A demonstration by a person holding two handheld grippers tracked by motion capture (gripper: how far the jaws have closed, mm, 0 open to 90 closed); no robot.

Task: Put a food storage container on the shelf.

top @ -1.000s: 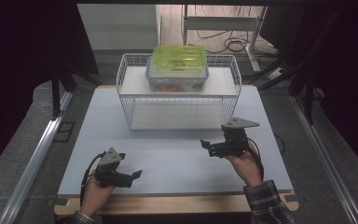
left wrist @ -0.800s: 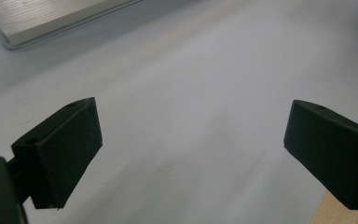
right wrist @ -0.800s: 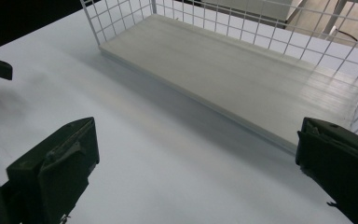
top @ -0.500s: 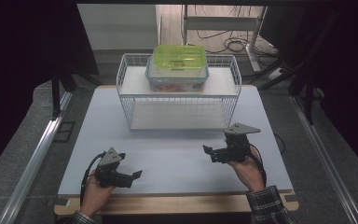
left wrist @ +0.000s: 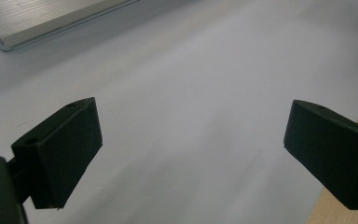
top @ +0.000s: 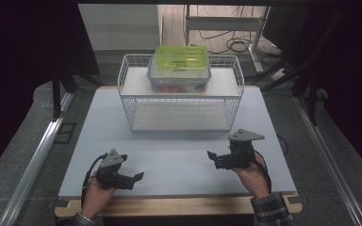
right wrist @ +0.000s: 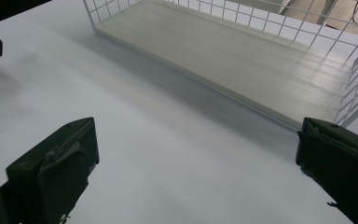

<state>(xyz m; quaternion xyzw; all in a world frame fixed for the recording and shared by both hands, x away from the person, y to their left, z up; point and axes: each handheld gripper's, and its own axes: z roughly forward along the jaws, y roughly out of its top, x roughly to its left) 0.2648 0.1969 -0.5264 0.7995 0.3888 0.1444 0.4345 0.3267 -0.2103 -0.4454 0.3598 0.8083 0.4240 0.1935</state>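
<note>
Near the front edge of the white table (top: 179,155), I am holding both grippers low over bare surface. My left gripper (top: 136,177) is sitting close to the wooden front lip, jaws spread wide and gripping nothing. My right gripper (top: 212,156) is hovering well apart from it, jaws likewise wide and empty, pointing toward the left. Open board is lying between the two grippers and ahead of them. Farther back, the wire rack (top: 181,109) is standing on the table; the green-lidded container (top: 180,61) is resting on its upper shelf, well apart from both grippers.
</note>
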